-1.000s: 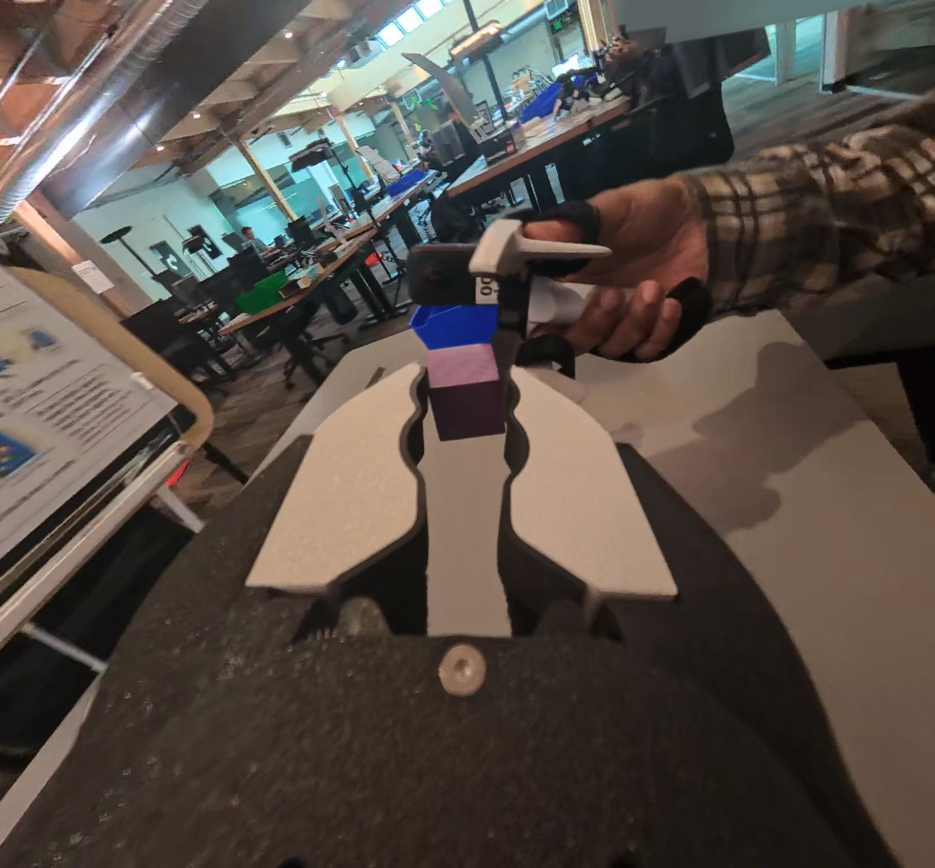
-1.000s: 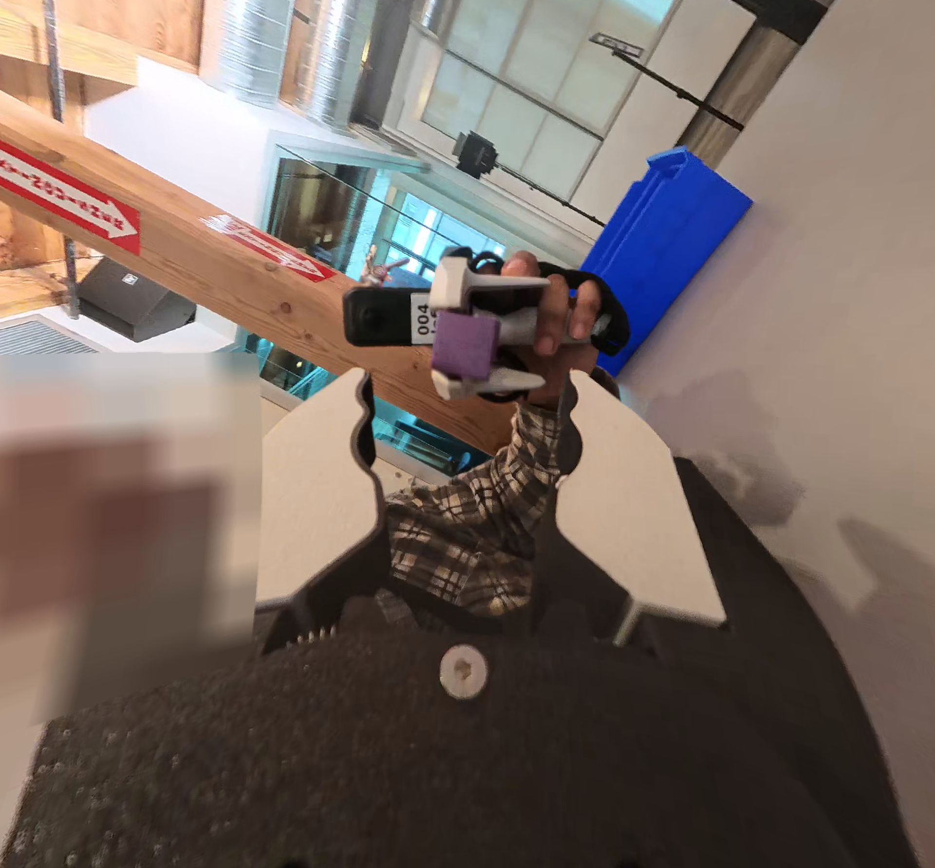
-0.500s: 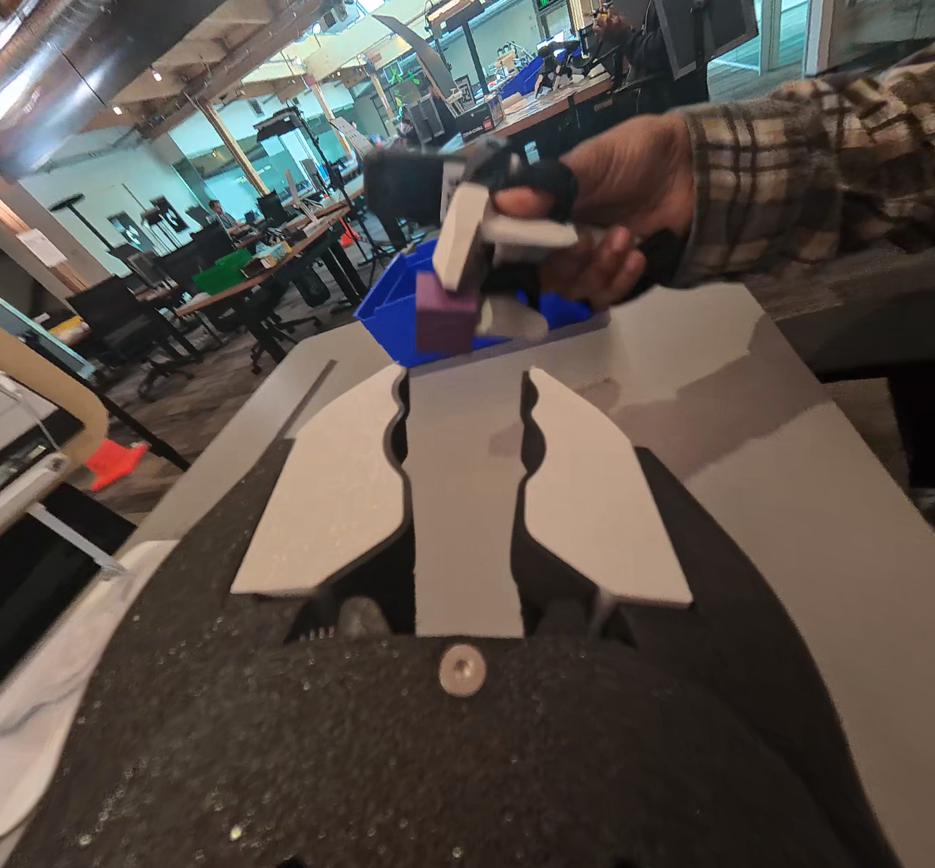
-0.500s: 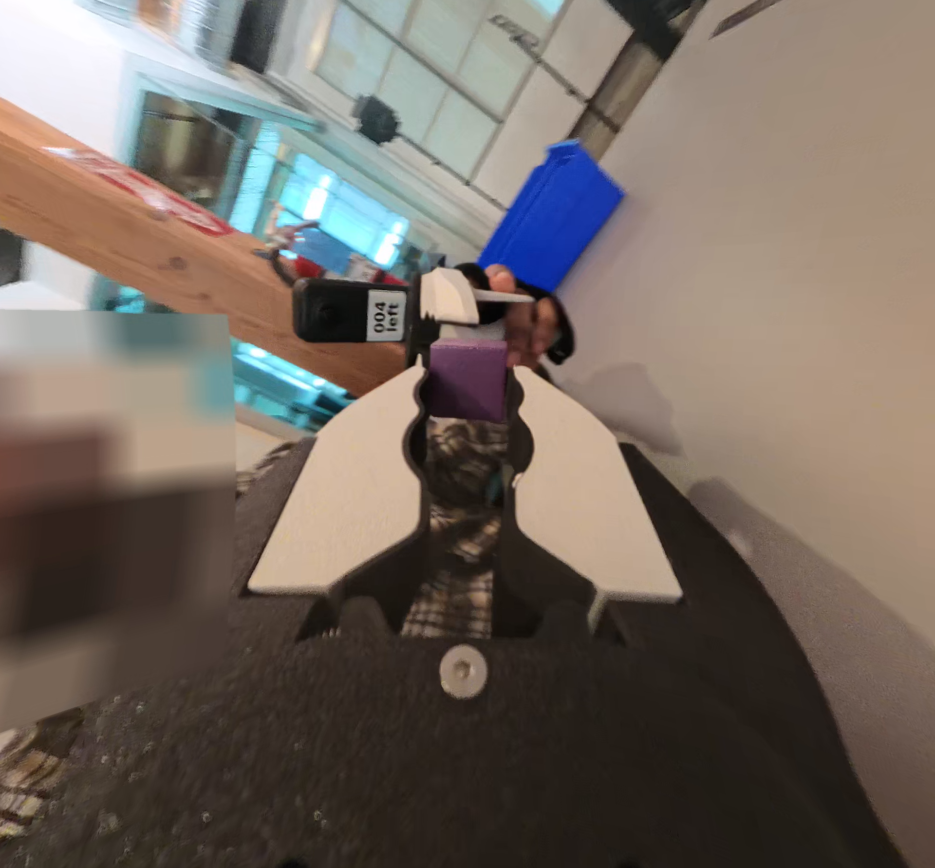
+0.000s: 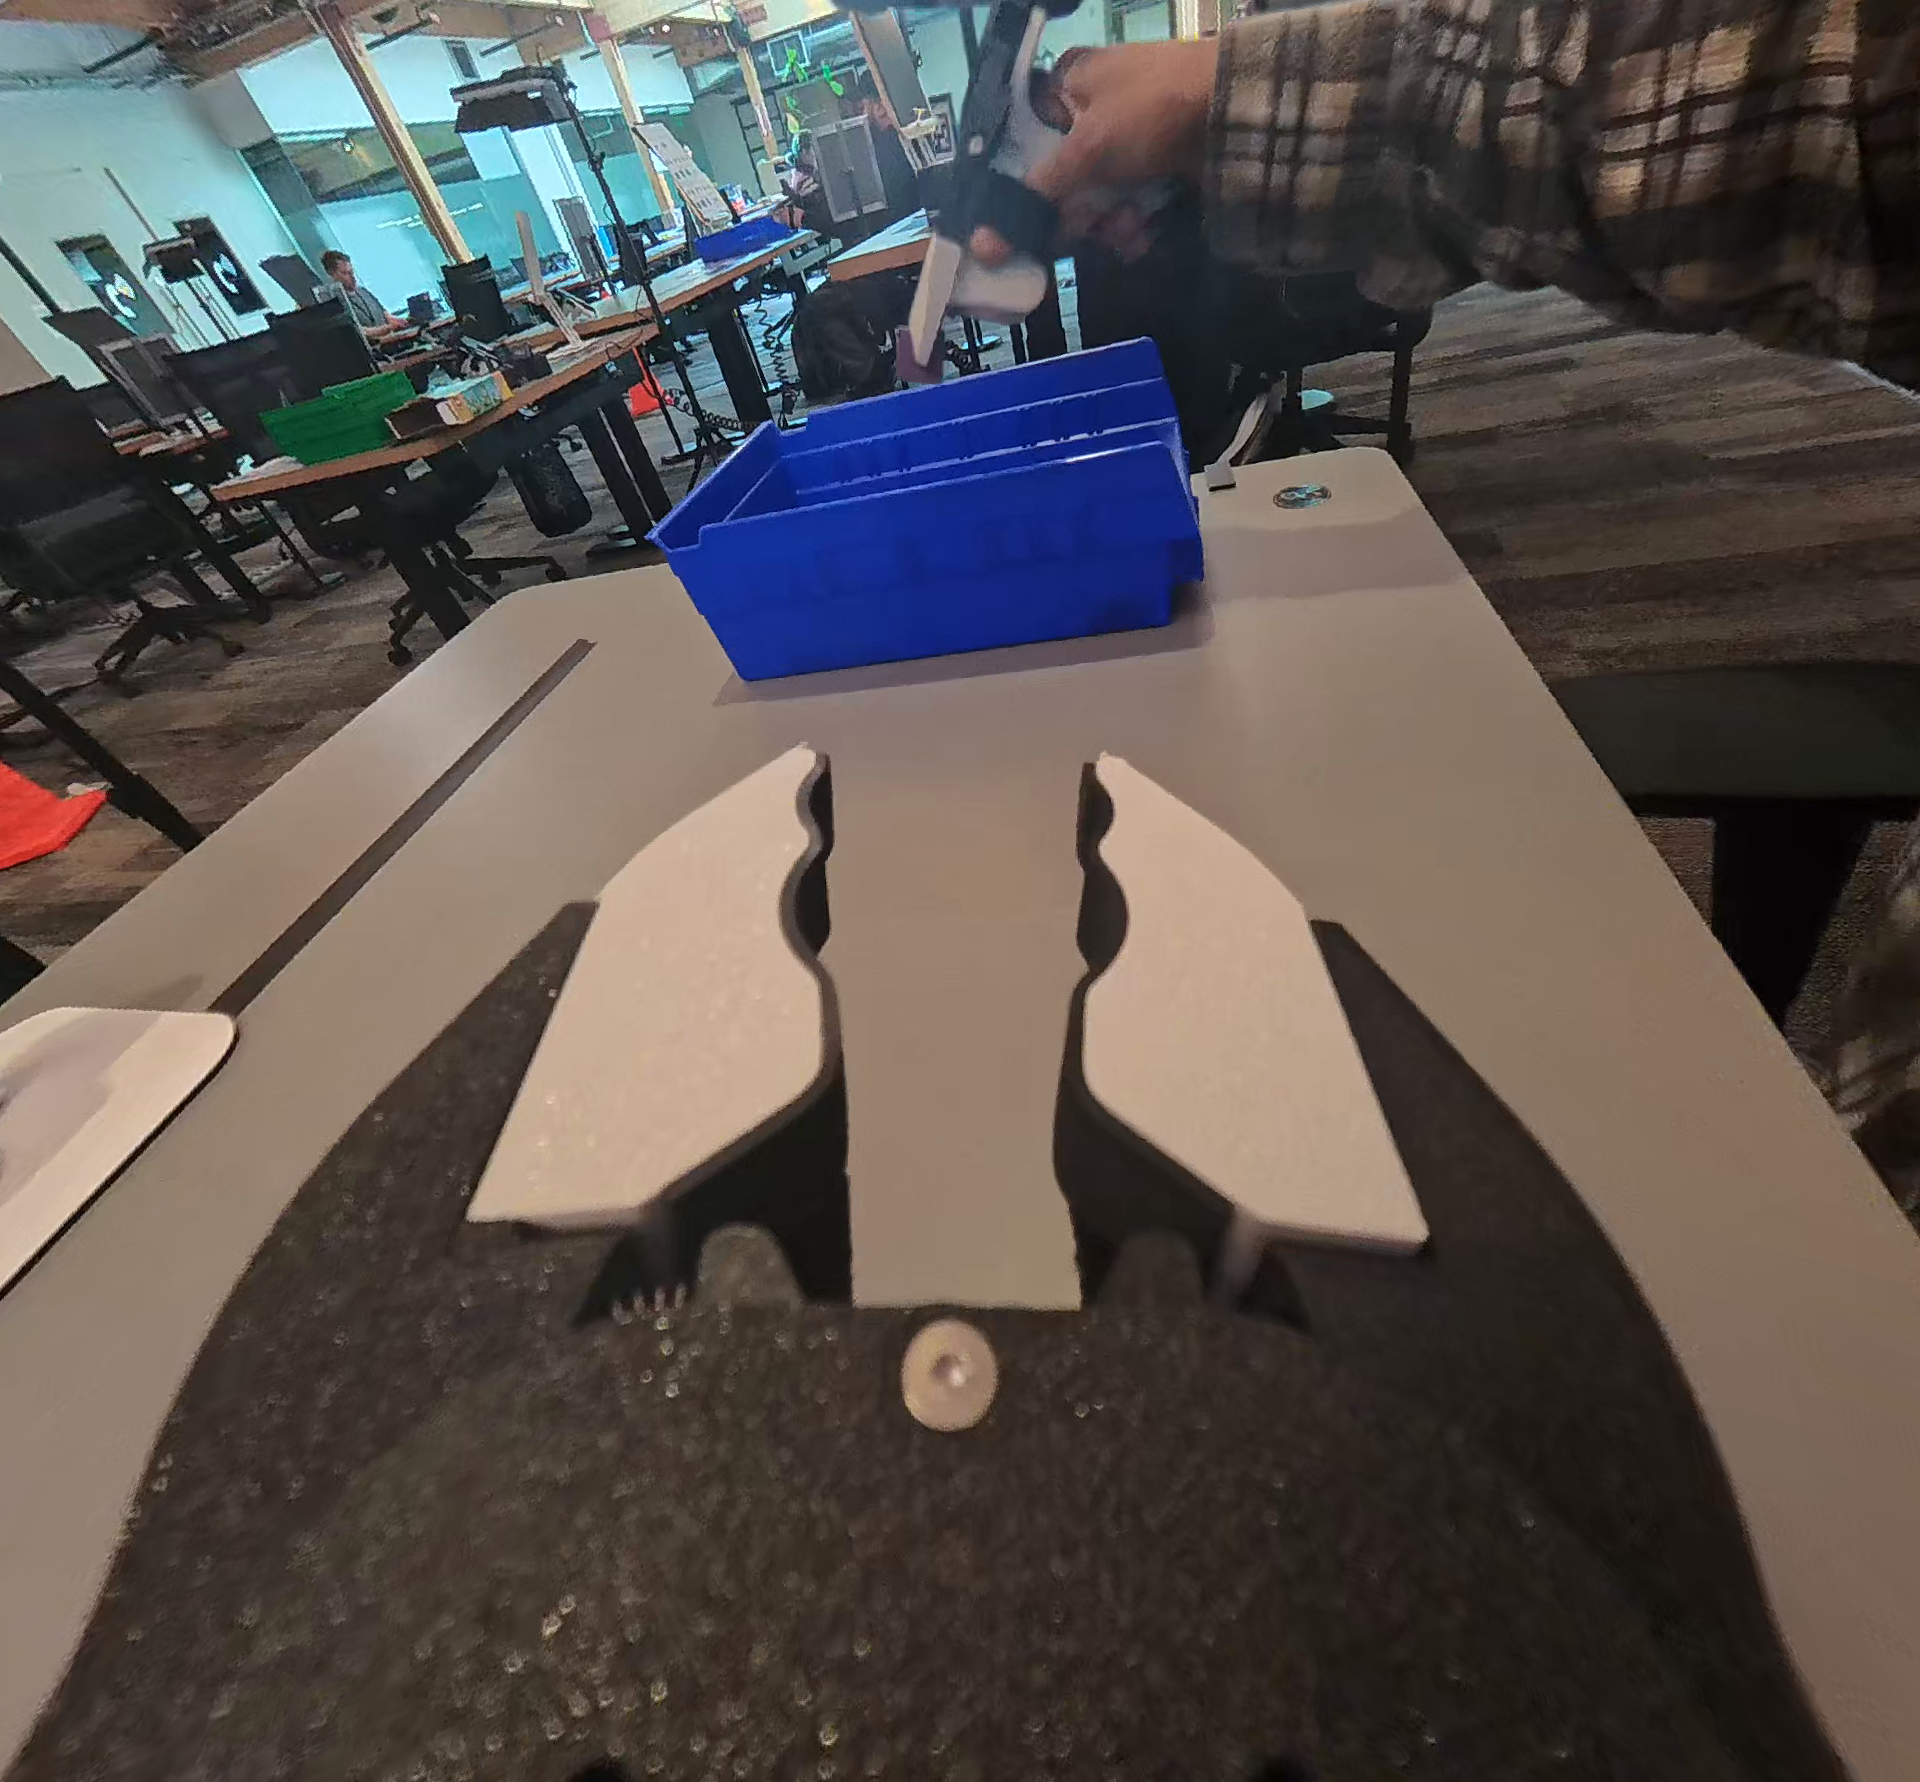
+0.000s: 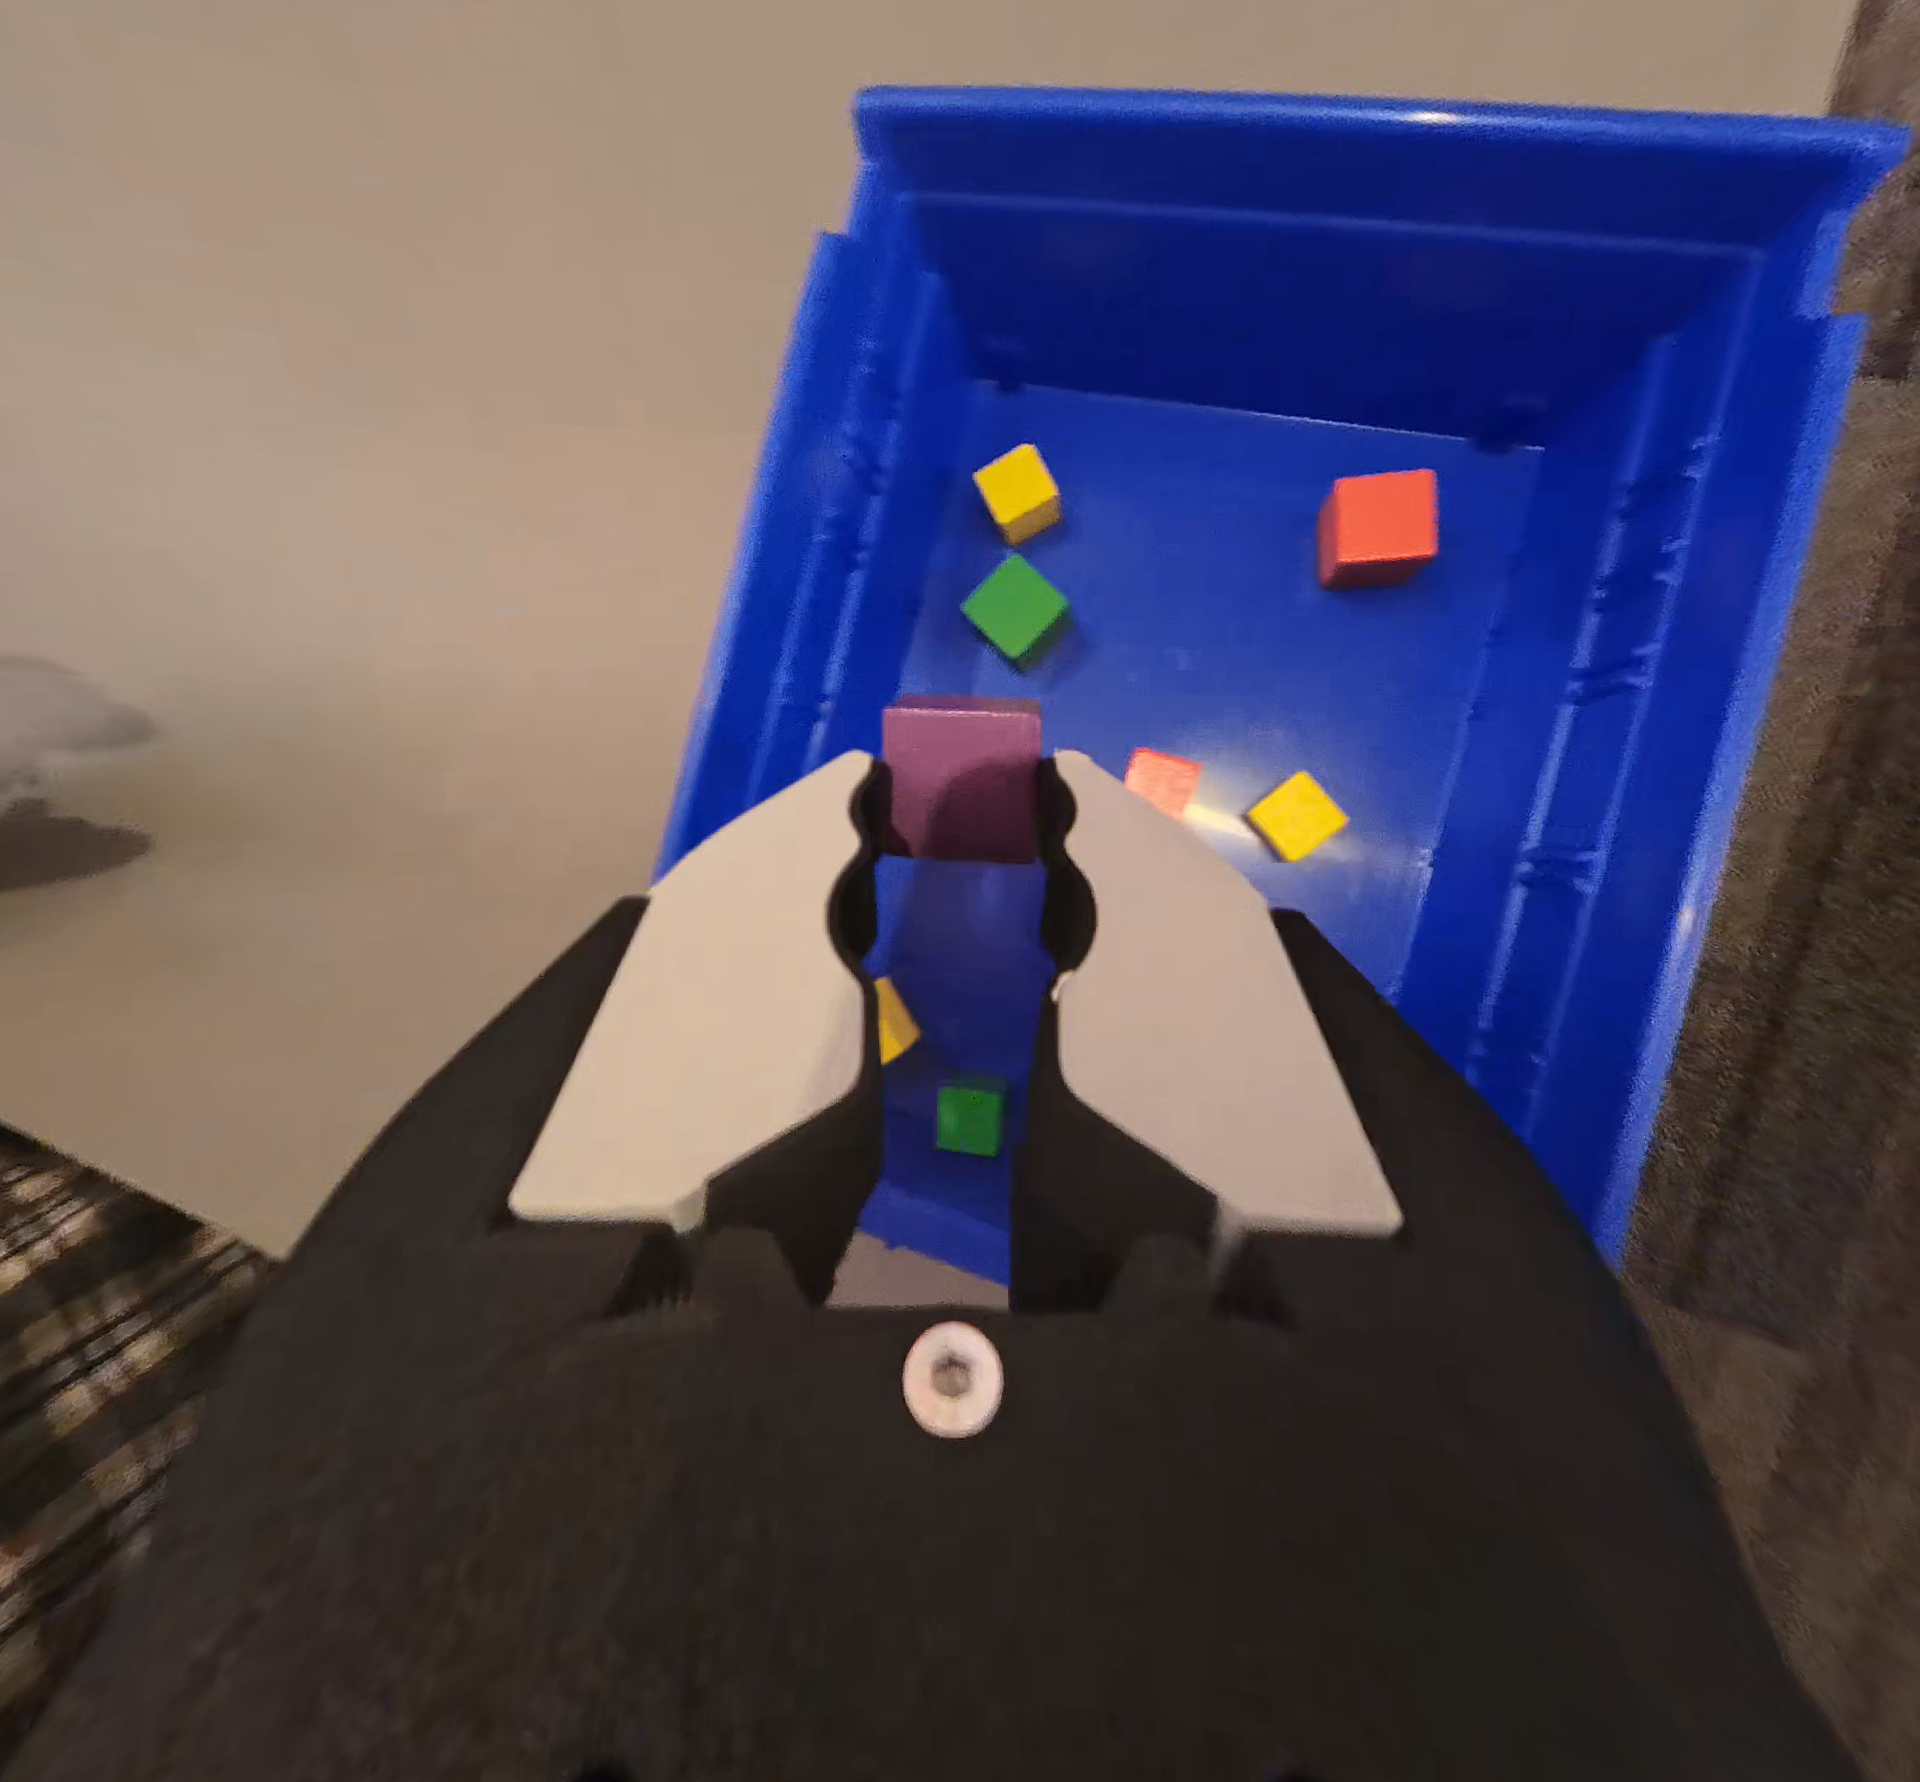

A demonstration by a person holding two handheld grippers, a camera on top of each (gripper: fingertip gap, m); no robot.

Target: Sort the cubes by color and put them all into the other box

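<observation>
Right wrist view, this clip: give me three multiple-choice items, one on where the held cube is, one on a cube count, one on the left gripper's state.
1. Where is the purple cube?
A. On the table
B. Clamped in the right gripper above the blue box
C. On the box floor

2. How many green cubes lie in the box?
A. Two
B. None
C. Five

3. What is the left gripper doing?
A. Holding a cube
B. Open, empty, over the table
C. Inside the box

Answers:
1. B, both fingers press the cube's sides over the box.
2. A, one near a yellow cube, another between the fingers.
3. B, only bare tabletop shows in the gap.
</observation>
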